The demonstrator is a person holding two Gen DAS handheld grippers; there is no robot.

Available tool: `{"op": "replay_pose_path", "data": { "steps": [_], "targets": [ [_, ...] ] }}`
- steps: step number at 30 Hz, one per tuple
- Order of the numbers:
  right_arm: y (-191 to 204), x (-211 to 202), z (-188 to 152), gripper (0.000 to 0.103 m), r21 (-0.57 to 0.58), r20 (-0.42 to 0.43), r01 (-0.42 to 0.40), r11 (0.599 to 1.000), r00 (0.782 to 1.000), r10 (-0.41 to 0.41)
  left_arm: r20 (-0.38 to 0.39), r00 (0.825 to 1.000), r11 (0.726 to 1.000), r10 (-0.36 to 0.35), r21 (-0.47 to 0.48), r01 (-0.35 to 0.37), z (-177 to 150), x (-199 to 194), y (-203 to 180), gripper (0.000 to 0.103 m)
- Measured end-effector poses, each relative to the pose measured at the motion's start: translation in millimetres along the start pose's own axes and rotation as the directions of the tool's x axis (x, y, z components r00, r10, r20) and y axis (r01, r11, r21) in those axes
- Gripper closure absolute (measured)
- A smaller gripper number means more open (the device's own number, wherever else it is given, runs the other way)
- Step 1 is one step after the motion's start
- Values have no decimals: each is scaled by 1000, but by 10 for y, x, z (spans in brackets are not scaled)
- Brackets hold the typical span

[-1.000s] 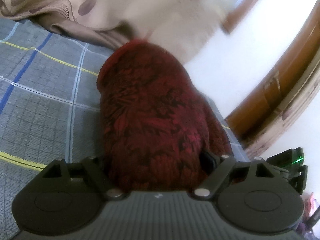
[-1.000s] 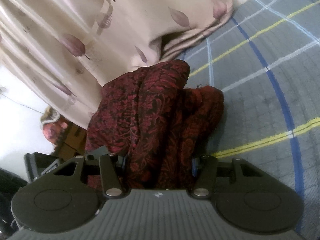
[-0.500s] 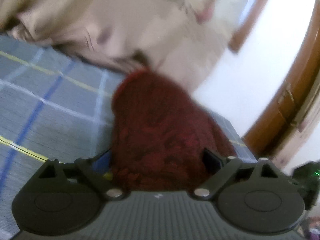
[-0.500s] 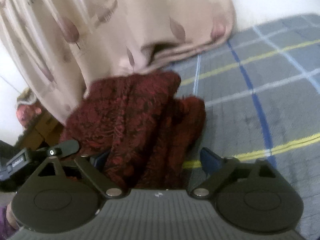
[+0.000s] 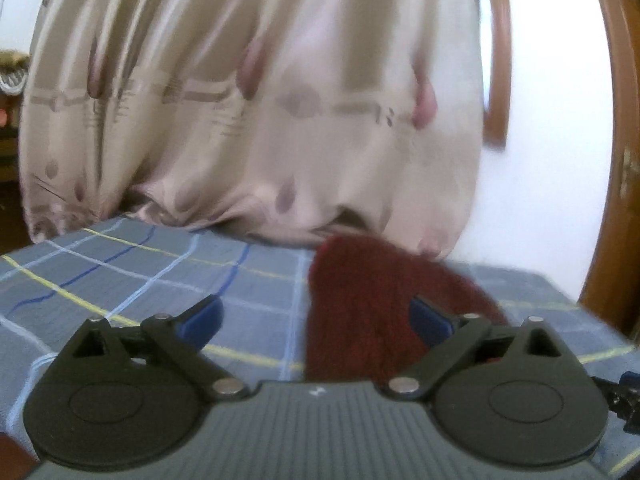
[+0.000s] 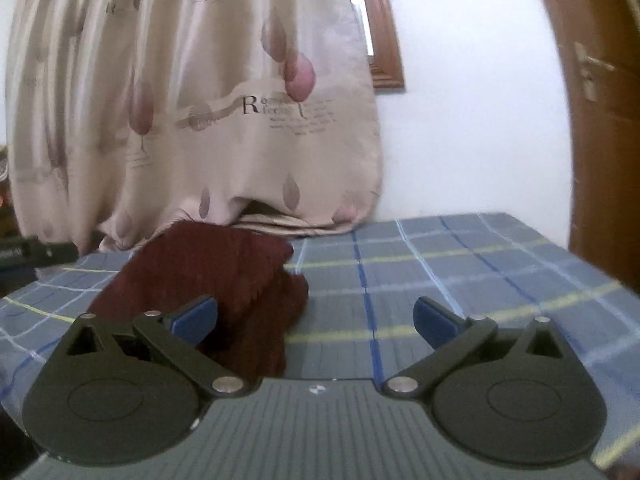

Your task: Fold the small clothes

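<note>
The dark red patterned garment (image 6: 208,280) is lying in a folded heap on the grey-blue plaid bedsheet (image 6: 460,280), just in front of the hem of the beige leaf-print curtain (image 6: 192,100), which is hanging down onto the far edge of the sheet.

The right gripper (image 6: 316,314) is standing with its jaws spread wide, having just been opening, and nothing is being gripped. Its 2 blue fingertips (image 6: 434,322) are hovering over the sheet; the left-hand pad is sitting in front of the garment's right edge, while the rest of the gap between the pads is showing only plaid cloth. Whether that pad is touching the garment cannot be told.

The left gripper (image 5: 316,320) is also standing wide open, its jaws having just been opening. In its blurred view the garment (image 5: 360,312) is lying toward the right half of the gap, with the right-hand blue fingertip (image 5: 430,320) overlapping the cloth; the left-hand fingertip is showing only the sheet (image 5: 140,280) behind it. The pads are not pressing on the garment.

Relative to the garment, the curtain (image 5: 248,100) is hanging directly behind it. A white wall (image 6: 472,120) is showing to the right of the curtain, with a brown wooden window frame (image 6: 384,40) beside the curtain's edge and a brown wooden door (image 6: 600,120) with a metal handle further right. In the right wrist view a dark object (image 6: 36,254) is poking in at the left edge, near the garment; what it is cannot be told.
</note>
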State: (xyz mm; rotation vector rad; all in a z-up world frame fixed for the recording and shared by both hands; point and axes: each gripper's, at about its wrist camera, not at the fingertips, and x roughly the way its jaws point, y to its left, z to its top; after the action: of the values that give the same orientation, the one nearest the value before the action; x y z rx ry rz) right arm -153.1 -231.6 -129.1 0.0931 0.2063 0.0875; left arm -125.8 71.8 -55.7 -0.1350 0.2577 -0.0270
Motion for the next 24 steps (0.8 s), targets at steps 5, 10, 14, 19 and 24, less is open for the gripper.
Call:
{"op": "replay_pose_path", "data": {
  "steps": [5, 10, 14, 19, 24],
  "targets": [
    [34, -74, -108, 0, 55, -40, 3, 998, 999, -1, 68, 998, 985, 18, 169, -29, -43, -300, -214, 0],
    [85, -219, 7, 0, 53, 19, 0, 999, 1000, -1, 88, 996, 971, 27, 233, -47, 52, -436, -334, 0],
    [121, -325, 32, 0, 45, 31, -14, 999, 999, 13, 122, 992, 984, -21, 177, -1, 140, -548, -309, 0],
    [183, -419, 67, 0, 26, 39, -27, 999, 999, 26, 16, 1000, 996, 18, 83, -19, 249, -490, -303, 0],
    [183, -457, 92, 0, 35, 34, -32, 999, 999, 31, -12, 1000, 998, -14, 62, 14, 262, -480, -287, 0]
  ]
}}
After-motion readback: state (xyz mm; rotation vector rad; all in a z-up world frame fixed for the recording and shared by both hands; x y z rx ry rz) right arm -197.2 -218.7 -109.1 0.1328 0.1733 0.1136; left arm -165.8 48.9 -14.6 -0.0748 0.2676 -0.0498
